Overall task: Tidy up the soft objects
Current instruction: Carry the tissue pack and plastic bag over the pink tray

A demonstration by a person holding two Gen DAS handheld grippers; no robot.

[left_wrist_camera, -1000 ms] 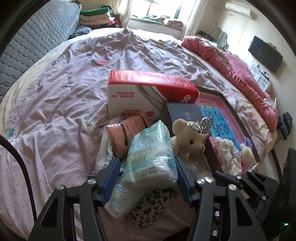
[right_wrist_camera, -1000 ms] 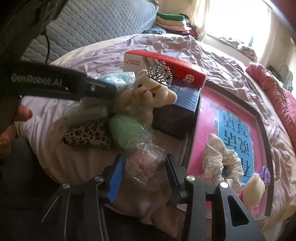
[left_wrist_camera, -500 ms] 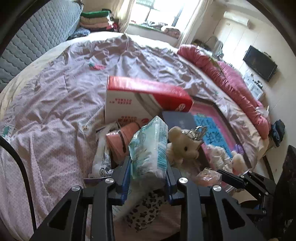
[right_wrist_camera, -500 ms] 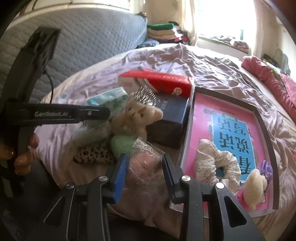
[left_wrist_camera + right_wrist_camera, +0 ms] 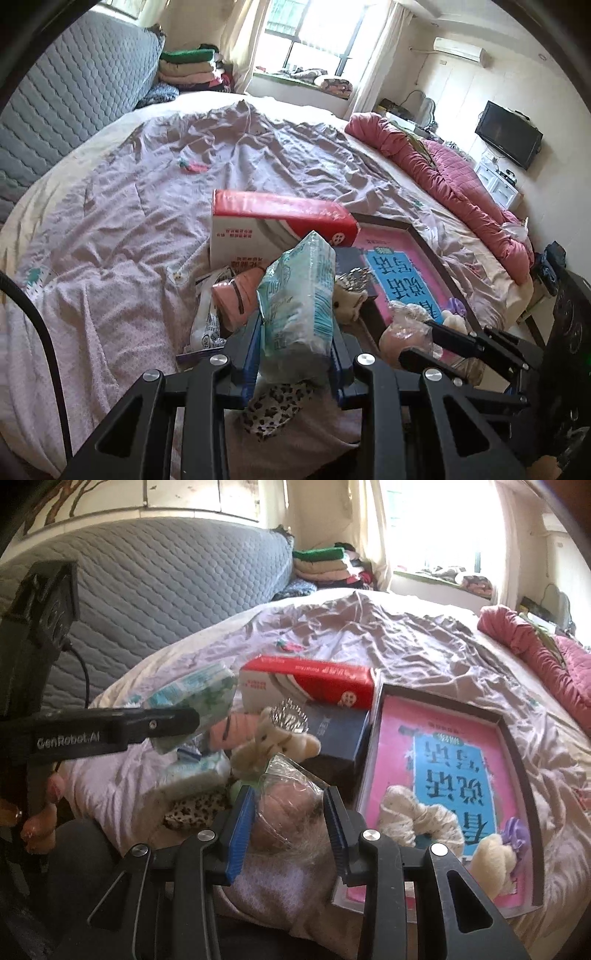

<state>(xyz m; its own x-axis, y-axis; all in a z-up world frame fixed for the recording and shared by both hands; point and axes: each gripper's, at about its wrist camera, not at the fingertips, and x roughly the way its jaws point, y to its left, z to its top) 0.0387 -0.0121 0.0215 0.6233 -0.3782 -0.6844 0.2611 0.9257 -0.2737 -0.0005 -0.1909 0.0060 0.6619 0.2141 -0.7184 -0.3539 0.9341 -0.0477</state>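
Note:
My left gripper (image 5: 295, 332) is shut on a white and green pack of soft tissues (image 5: 299, 295), which stands upright between the blue pads, lifted off the bed. In the right wrist view the same pack (image 5: 195, 690) hangs at the left. My right gripper (image 5: 289, 801) is shut on a pink soft thing in a clear plastic bag (image 5: 284, 812), also seen in the left wrist view (image 5: 399, 332). A small teddy bear with a silver crown (image 5: 273, 746) and a leopard-print cloth (image 5: 277, 406) lie on the bed below.
A dark-rimmed pink tray (image 5: 517, 760) at the right holds a floral scrunchie (image 5: 424, 819), a cream plush (image 5: 491, 853) and a purple piece (image 5: 515, 830). A red and white box (image 5: 280, 214), a dark blue box (image 5: 340, 731) and a pink roll (image 5: 236, 295) crowd the pile. Rumpled lilac bedding stretches behind.
The left jaws closed from wide around the tissue pack to gripping it, and it rose off the pile. The right jaws tightened on the bagged pink thing and rose too.

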